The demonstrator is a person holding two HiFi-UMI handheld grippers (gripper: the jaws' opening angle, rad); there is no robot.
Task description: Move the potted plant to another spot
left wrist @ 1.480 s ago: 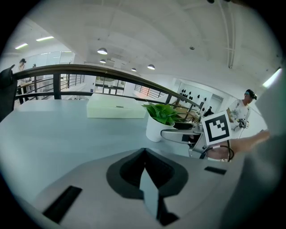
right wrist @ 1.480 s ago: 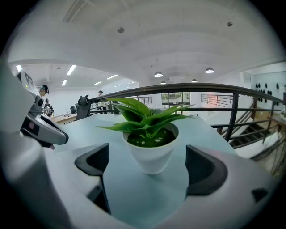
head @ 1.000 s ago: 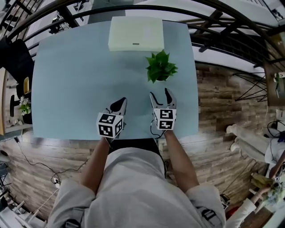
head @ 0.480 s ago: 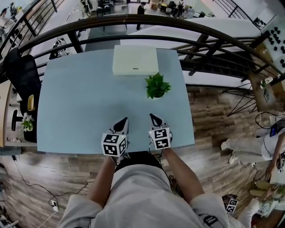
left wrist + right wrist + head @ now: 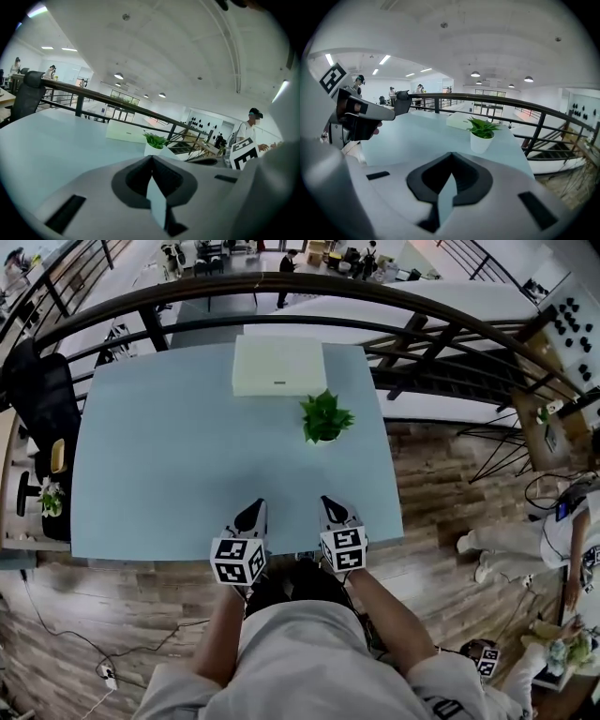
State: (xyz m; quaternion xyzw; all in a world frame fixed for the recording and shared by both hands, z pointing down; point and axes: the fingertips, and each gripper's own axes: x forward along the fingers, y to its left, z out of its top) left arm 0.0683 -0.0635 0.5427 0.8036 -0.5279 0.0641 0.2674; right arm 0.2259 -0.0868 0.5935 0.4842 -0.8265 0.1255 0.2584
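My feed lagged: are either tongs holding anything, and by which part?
Nothing: the left tongs and right tongs are shut, empty; the leafy green plant in its white pot stands apart.

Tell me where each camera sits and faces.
Head view: on the person's head, facing steeply down at table, potted plant, white box; shows forearms, left gripper, right gripper.
Left gripper view: on that gripper, facing along its shut jaws.
Right gripper view: same; left gripper shows alongside.
Shared: both see the potted plant.
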